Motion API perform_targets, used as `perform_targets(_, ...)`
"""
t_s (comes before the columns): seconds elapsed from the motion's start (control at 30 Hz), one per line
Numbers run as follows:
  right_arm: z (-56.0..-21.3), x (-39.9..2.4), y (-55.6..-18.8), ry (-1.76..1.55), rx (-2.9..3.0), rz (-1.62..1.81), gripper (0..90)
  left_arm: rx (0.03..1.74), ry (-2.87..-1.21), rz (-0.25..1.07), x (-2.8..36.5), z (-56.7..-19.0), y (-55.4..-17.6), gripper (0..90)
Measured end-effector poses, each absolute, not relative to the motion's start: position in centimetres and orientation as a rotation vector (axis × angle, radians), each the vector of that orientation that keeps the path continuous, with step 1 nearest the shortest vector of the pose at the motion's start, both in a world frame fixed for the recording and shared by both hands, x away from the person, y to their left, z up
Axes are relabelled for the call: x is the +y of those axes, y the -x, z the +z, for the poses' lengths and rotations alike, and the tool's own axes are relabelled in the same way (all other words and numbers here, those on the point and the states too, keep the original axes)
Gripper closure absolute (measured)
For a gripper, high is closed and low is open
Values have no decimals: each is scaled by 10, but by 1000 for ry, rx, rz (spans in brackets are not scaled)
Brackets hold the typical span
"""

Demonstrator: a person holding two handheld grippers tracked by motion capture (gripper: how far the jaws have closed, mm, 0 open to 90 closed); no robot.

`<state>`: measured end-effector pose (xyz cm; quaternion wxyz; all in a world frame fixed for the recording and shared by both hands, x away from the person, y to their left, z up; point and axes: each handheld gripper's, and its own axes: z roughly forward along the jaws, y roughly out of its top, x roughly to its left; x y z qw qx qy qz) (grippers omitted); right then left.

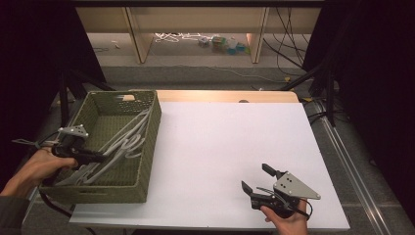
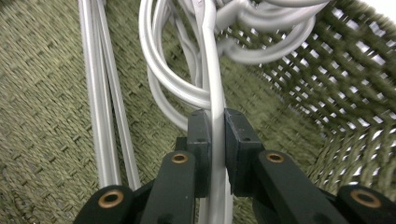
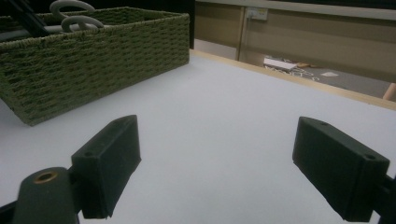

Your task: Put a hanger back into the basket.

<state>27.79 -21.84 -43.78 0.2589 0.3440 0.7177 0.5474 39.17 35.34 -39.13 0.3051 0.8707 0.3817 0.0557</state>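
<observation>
A green woven basket (image 1: 152, 128) stands at the table's left and holds several white plastic hangers (image 1: 125, 139). My left gripper (image 1: 96, 157) reaches into the basket from its left side. In the left gripper view its jaws are shut on the thin bar of one white hanger (image 2: 211, 70), which runs up between the pads (image 2: 200, 135); the gripper (image 2: 217, 122) hovers just above the basket floor (image 2: 42, 107). My right gripper (image 1: 255, 177) rests at the table's near right, open, with nothing between its jaws (image 3: 217, 154).
The white tabletop (image 1: 220, 142) stretches between basket and right gripper. The basket's wall (image 3: 93, 60) stands to the left in the right gripper view, with hanger hooks (image 3: 70, 14) poking above it. Cables and wooden furniture legs lie beyond the far edge.
</observation>
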Motion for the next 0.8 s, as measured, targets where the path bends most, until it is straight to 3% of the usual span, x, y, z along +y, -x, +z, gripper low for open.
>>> perform_targets(0.53, -437, -219, -277, -936, 1950, 1476, 159, 1021, -2322, 141, 353, -399, -390, 805)
perform_targets(0.8, -437, -220, -277, -933, 1959, 1456, 159, 1048, -2283, 157, 356, -391, -387, 639)
